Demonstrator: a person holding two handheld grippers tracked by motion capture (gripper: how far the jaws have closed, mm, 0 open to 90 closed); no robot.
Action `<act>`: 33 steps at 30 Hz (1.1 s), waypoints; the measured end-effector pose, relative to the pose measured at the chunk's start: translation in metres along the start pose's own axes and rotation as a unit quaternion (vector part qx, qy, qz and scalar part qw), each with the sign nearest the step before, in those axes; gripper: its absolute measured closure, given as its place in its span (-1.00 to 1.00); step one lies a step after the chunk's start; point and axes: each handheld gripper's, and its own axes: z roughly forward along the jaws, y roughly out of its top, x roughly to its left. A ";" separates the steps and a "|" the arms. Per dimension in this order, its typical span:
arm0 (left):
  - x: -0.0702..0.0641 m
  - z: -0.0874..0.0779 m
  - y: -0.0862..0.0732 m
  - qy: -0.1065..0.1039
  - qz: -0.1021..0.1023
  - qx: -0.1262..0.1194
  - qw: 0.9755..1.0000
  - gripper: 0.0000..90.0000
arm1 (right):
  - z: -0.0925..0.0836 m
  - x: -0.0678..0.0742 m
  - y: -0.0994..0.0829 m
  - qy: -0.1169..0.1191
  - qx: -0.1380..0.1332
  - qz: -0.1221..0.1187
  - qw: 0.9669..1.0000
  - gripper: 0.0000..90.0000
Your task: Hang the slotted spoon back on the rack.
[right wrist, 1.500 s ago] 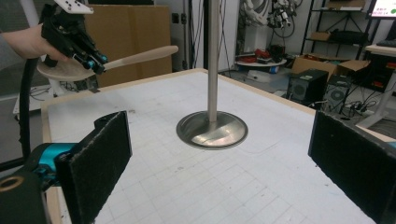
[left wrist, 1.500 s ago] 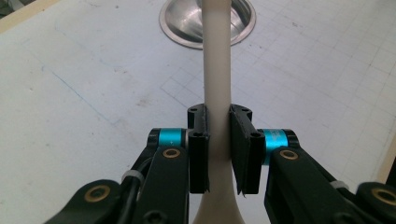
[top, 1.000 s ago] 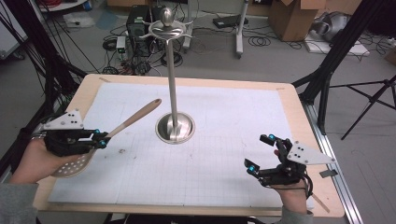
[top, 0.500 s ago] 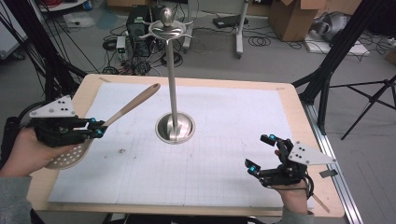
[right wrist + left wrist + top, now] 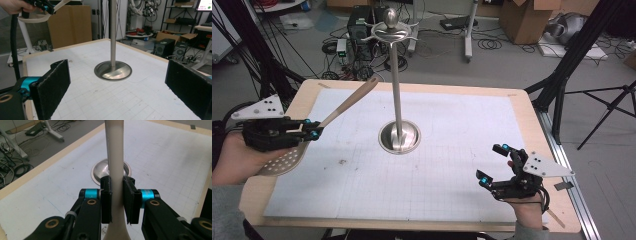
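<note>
A beige slotted spoon (image 5: 346, 104) hangs over the table's left side, perforated head toward the person and handle tip pointing at the stand. My left gripper (image 5: 312, 130) is shut on its handle; in the left gripper view both pads press the spoon handle (image 5: 116, 152). A metal utensil stand (image 5: 396, 90) rises from a round base (image 5: 400, 137) at the table's middle, with hooks (image 5: 389, 34) at its top. My right gripper (image 5: 493, 163) rests open near the front right edge, nothing between its pads (image 5: 53, 85), and faces the stand base (image 5: 113, 70).
White gridded paper (image 5: 452, 125) covers the wooden table (image 5: 532, 125). Black tripod legs (image 5: 562, 70) stand beside the table's right far corner. Cables and cardboard boxes (image 5: 522, 20) lie on the floor beyond the far edge.
My left gripper has risen with the spoon, lifting its head off the paper and its handle tip higher toward the stand. The right gripper has stayed still.
</note>
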 end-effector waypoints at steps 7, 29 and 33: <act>0.006 -0.011 0.005 0.007 -0.004 -0.007 1.000 0.73 | 0.000 0.000 0.000 0.001 0.001 0.001 1.000 -0.89; 0.011 -0.030 0.018 0.009 -0.008 -0.045 0.999 0.73 | -0.001 0.000 0.000 0.003 0.000 0.000 1.000 -0.89; 0.012 -0.033 0.021 0.007 -0.011 -0.048 0.999 0.73 | -0.002 0.000 0.000 0.002 -0.003 -0.001 1.000 -0.89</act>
